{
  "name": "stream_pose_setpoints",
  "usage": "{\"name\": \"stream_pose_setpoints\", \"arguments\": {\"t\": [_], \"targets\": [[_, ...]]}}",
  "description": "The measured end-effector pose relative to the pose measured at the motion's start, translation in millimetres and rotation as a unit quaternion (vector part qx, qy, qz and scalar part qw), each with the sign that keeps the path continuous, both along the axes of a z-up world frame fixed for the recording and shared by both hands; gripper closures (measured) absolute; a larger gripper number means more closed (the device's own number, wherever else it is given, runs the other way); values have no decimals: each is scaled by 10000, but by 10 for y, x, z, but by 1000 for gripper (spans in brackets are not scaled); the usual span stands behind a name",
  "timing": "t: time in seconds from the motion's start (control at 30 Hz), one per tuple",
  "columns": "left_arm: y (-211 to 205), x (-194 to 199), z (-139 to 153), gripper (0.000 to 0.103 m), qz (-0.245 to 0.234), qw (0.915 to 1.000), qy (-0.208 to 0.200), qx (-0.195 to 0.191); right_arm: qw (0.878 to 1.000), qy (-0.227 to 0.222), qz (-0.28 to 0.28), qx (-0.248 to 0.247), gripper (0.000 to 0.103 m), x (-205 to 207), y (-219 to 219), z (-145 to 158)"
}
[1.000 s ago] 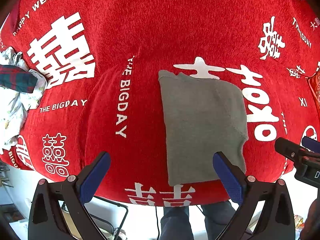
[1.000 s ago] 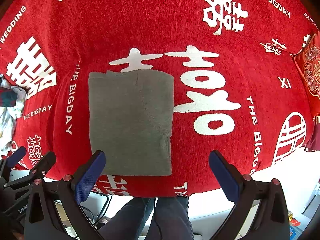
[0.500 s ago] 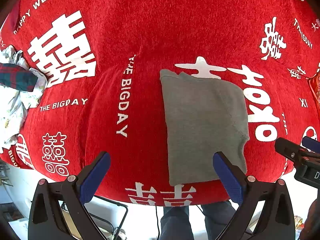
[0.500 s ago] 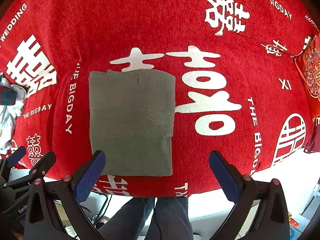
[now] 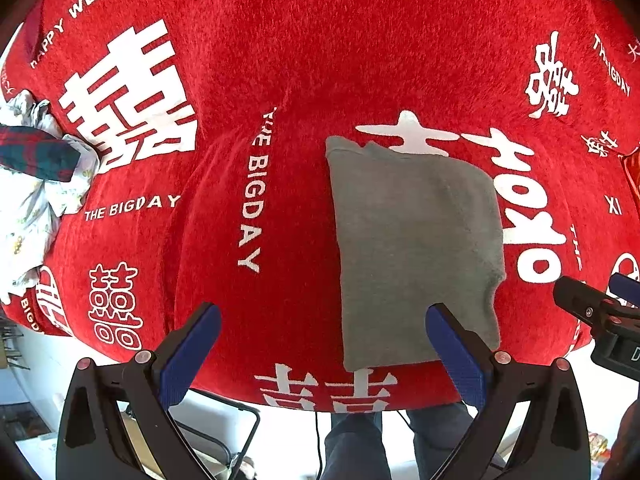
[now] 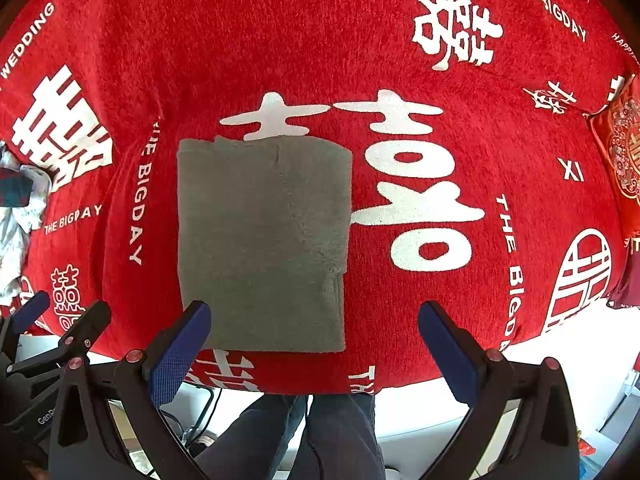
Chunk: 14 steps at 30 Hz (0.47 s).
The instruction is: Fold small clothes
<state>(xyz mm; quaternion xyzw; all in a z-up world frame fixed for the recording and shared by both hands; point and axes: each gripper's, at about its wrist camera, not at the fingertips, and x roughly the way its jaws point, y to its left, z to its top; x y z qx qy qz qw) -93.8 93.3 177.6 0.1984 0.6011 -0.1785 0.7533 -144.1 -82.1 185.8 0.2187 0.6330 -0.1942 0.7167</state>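
A grey garment [image 5: 416, 248] lies folded into a flat rectangle on the red printed cloth [image 5: 280, 60], near the front edge. It also shows in the right wrist view [image 6: 260, 240]. My left gripper [image 5: 320, 344] is open and empty, held above the front edge, with its right finger over the garment's near corner. My right gripper [image 6: 312, 340] is open and empty, held above the front edge, with its left finger over the garment's near left corner. Neither gripper touches the garment.
A heap of white patterned and dark plaid clothes [image 5: 32, 184] lies at the left edge of the cloth. A red embroidered cushion [image 6: 620, 148] sits at the far right. The person's legs [image 6: 304, 436] stand below the front edge.
Both grippers have drifted very slightly; the garment sits a touch further right in each view. Nothing was gripped or released.
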Motion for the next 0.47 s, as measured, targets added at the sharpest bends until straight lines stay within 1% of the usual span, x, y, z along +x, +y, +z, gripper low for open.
{"name": "stream_pose_setpoints", "arguments": {"t": [0.17,0.3,0.47], "targets": [[-10,-12,0,0,-6,10000,-66,40,10000,17,32,15,0,7,7,-30],[-10,-18,12,0,9,10000,-33,-61,9999,54,95,-2,0,28,4,-50],[-47,-33,20,0,-46,10000,-48,-35,9999,50,89,-2,0,25,7,-48]]}}
